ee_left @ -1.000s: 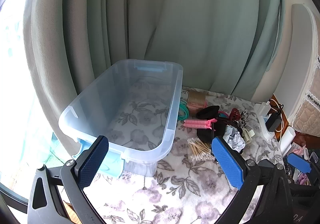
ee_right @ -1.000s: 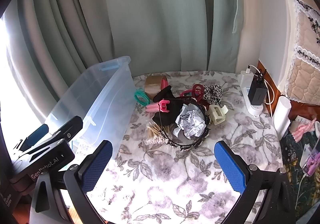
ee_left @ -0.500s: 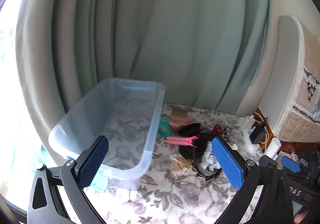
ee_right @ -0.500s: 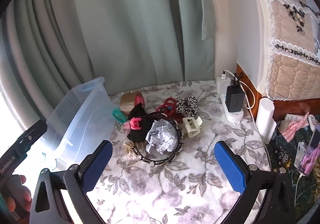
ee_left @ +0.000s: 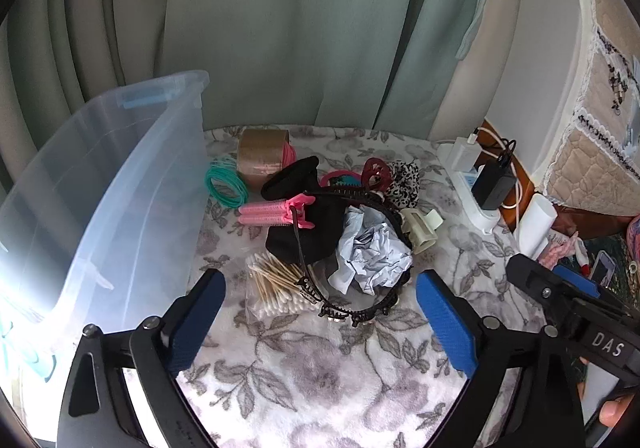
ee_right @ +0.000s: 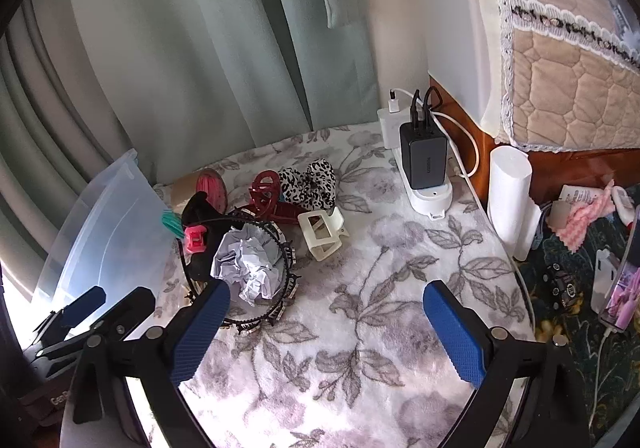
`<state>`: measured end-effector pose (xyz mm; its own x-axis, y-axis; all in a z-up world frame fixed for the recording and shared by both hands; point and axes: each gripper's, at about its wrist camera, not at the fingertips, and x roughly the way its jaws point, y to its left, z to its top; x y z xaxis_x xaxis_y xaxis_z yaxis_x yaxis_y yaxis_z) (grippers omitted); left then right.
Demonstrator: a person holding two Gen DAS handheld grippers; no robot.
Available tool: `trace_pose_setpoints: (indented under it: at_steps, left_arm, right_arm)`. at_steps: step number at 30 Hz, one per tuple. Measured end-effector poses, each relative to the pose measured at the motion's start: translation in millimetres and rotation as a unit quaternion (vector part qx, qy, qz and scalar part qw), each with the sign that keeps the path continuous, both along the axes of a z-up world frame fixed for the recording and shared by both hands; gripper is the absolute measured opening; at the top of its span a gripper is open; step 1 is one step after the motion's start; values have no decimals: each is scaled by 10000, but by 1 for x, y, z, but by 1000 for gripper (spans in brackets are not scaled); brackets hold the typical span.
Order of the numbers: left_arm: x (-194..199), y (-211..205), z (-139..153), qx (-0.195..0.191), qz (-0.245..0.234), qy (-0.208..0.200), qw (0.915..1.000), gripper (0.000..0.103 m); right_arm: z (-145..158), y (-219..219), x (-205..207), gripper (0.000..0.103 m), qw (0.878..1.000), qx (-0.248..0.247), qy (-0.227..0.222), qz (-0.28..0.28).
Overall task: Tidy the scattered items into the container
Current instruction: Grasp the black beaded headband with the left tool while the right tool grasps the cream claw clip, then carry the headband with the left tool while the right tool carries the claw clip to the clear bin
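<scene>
Both tongs hang spread and empty above the floral tabletop [ee_left: 320, 376]; the left tongs [ee_left: 320, 312] have just been narrowing a little. Right tongs [ee_right: 326, 324] sit right of the scattered pile [ee_left: 332, 224], which lies just beside the clear container [ee_left: 120, 176].

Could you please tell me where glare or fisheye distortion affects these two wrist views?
Left wrist view: window glare washes out the clear bin at its lower left; curtains bow toward the dark rim. Right wrist view: evenly lit, with a bright strip at the left edge; the quilted cover curves.
</scene>
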<state>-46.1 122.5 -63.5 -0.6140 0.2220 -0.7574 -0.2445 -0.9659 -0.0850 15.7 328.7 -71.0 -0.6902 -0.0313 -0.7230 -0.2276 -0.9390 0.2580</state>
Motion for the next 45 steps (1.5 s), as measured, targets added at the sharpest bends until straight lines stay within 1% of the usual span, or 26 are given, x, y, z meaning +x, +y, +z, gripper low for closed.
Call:
trace_pose_setpoints:
  at_steps: [3,4,6,7,9,11,14,18,21,23,26,28,29,30,32,36,37,38,45]
  left_arm:
    - [-15,3,-21,-36,36,-234,9997,81]
    - [-21,4,-28,-56,48,-308,9995,80]
    - [-29,5,-38,-65,56,-435,9990,76]
    - [-32,5,-42,-31,38,-473,9989,73]
    - [-39,4,-48,27,-16,-543,9985,63]
    - [-46,4,-54,42,-28,-588,9983,59]
    - [-56,3,-62,74,43,-653,9978,55]
    - [-65,6,-71,43,-23,-755,9971,44]
    - [-70,6,-77,65,-39,-816,9966,39]
    - [-72,5,-80,81,-12,-833,9965,35]
    - [-73,4,-80,137,2,-825,9965,35]
    - [-72,3,-80,186,3,-854,9962,30]
    - [-72,3,-79,218,1,-872,9960,24]
    - [-71,2,-79,251,0,-888,9957,17]
    - [-70,-1,-78,300,-3,-908,9954,16]
    - [-63,-3,-73,294,-6,-864,9958,16]
    - [-62,-3,-71,278,-14,-836,9961,16]
    - [-59,-2,-68,268,-29,-805,9964,15]
    - [-41,-2,-52,340,-157,-669,9971,14]
  right_arm:
    - [-14,6,-12,92,9999,-35,-146,9]
    - [-19,7,-17,91,9998,-39,-199,-3]
    - [-28,7,-26,90,9996,-23,-280,-35]
    - [-31,6,-30,90,9996,-34,-291,-18]
    - [-38,5,-39,90,9994,-44,-339,3]
    - [-46,3,-50,87,9993,-56,-381,14]
    - [-56,-1,-68,84,9989,-85,-453,68]
    - [-69,-6,-93,78,9985,-120,-504,189]
    - [-76,-8,-109,77,9982,-125,-523,270]
    - [-82,-9,-119,74,9980,-151,-557,254]
    - [-88,-7,-127,68,9978,-312,-543,208]
    - [-90,-7,-130,64,9977,-348,-541,208]
    - [-92,-9,-132,60,9976,-345,-561,231]
    - [-92,-10,-132,59,9975,-334,-567,250]
    - [-92,-12,-131,59,9976,-297,-554,279]
    - [-87,-12,-128,58,9974,-388,-557,237]
    - [-85,-12,-127,52,9975,-400,-541,232]
    - [-82,-13,-124,50,9975,-413,-524,222]
    - [-67,-12,-97,50,9973,-537,-492,23]
